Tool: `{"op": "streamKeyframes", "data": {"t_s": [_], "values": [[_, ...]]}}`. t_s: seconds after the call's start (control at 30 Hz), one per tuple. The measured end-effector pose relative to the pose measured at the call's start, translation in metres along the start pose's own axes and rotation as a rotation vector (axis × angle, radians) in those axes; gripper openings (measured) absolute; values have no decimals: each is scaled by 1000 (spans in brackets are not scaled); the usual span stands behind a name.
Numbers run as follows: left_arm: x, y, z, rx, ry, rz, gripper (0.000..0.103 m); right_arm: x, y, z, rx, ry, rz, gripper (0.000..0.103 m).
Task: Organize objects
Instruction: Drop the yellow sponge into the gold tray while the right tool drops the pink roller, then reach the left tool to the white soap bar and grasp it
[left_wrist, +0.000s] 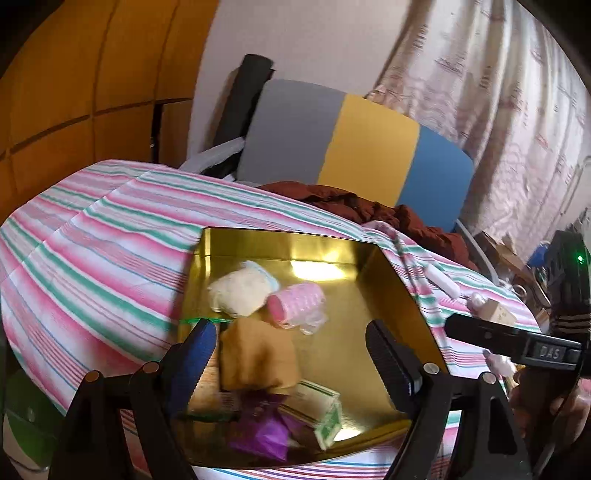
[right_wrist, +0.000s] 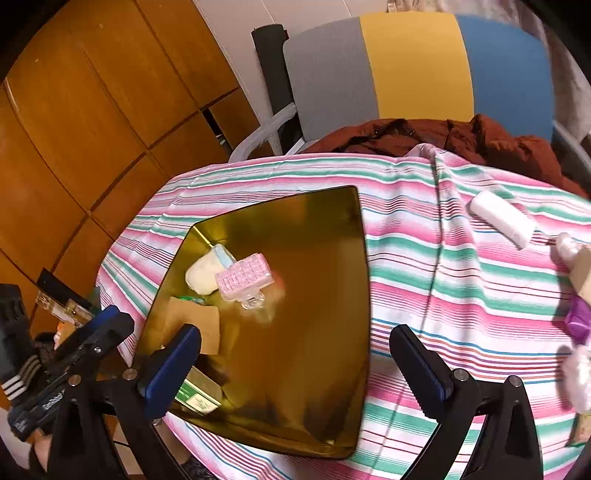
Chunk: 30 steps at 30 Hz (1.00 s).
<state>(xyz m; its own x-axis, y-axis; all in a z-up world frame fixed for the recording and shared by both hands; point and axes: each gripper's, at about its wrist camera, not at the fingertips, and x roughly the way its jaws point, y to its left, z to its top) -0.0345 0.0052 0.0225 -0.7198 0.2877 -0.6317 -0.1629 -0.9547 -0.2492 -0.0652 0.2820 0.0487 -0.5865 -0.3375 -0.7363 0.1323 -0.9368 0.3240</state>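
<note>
**Both tongs wide apart and empty over the gold tin**

The left gripper (left_wrist: 291, 343) hangs with its jaws spread above the lower left of the gold tin (left_wrist: 402, 288), holding nothing. The right gripper (right_wrist: 295, 354) is likewise apart and empty at the bottom of its frame.

The tin sits mid-frame on the striped cloth (right_wrist: 461, 295). Inside lie a pink hair roller (left_wrist: 295, 304), a cream pouch (left_wrist: 240, 290), a tan piece (left_wrist: 258, 354), a purple wrapper (left_wrist: 264, 432) and a green-and-white box (left_wrist: 325, 413).

Loose at the upper right of the right view lies a white tube (right_wrist: 502, 219), its long axis running upper left to lower right. It looks light, stiff and perhaps slick; a pinch across its middle seems soundest.
</note>
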Motion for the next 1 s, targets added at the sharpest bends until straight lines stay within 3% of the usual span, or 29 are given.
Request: {"op": "streamKeyframes", "data": {"t_s": [0.2,0.43,0.73,1.0], "values": [[-3,-22,2,34,-7,-58,83,-23,-23,1,25,-44,-44,103],[3,-43,-3,63,44,-96,83,-44,-68,1,49,-60,-149,103],[3,-71,-2,134,63,-130,83,-81,-166,5,154,-105,-347,103],[11,-109,10,201,83,-150,83,-119,-264,-4,374,-251,-483,103]]}}
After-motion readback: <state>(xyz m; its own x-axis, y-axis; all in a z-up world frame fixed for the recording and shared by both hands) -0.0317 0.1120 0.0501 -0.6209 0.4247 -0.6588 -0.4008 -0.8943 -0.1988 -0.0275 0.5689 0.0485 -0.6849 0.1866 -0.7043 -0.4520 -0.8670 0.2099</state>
